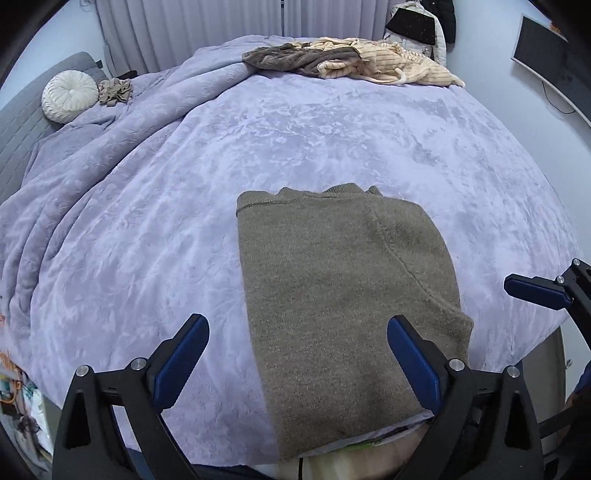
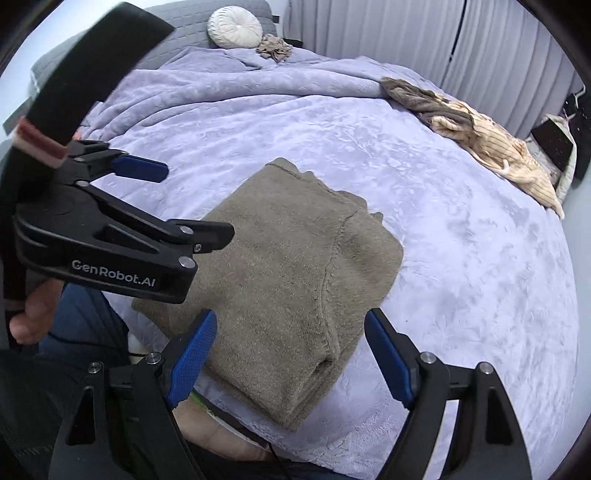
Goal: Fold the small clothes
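Centre-low in both wrist views: olive-brown sweater (image 1: 332, 288) (image 2: 291, 280), folded, flat on lavender bedspread (image 1: 332, 133). Left gripper (image 1: 297, 350) jaws wide apart, holding nothing, straddling sweater's lower part. Right gripper (image 2: 290, 350) likewise spread, nothing held. Upper frame: unfolded clothes pile (image 1: 351, 61); upper left: round white cushion (image 1: 69, 96).

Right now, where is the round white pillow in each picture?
Left wrist view: the round white pillow sits far up at the left edge, on the bed's far side.
Right wrist view: the same pillow sits at the top, left of centre.
Shared landmark: the small crumpled beige cloth lies right beside it in both.
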Available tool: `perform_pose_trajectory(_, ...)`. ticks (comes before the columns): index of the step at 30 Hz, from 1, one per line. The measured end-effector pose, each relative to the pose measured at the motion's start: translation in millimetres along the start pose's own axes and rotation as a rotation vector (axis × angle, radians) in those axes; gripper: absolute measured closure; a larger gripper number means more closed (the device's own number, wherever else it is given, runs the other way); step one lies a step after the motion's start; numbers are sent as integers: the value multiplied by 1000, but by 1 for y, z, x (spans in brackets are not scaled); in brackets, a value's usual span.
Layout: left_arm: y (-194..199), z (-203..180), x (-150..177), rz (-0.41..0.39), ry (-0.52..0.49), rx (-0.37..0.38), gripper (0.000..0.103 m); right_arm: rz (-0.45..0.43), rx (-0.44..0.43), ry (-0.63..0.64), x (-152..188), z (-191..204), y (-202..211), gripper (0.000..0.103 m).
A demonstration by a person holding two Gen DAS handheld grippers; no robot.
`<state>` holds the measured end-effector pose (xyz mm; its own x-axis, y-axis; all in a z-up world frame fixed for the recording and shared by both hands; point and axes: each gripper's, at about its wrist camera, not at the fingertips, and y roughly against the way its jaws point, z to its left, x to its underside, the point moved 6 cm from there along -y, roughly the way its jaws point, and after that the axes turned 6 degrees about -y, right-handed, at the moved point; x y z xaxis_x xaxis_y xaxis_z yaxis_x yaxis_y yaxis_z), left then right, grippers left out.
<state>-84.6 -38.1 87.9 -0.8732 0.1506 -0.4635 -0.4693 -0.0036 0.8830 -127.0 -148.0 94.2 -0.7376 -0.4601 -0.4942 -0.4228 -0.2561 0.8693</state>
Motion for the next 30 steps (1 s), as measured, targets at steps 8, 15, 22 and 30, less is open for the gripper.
perform_pose_trajectory(8,-3,-5,11,47,0,-77,5,37,33,-39,-3,-1,-3,18)
perform_pose_trajectory(15,-9,-7,18,85,25,-78,5,60,49,-61,4,-7,-8,18)
perform_pose_trajectory(22,-20,-6,16,112,50,-37,5,74,54,-64,-1,-10,-13,18)
perform_pose_trajectory(30,-30,-2,7,120,58,-45,5,98,60,-66,-9,-15,-20,18)
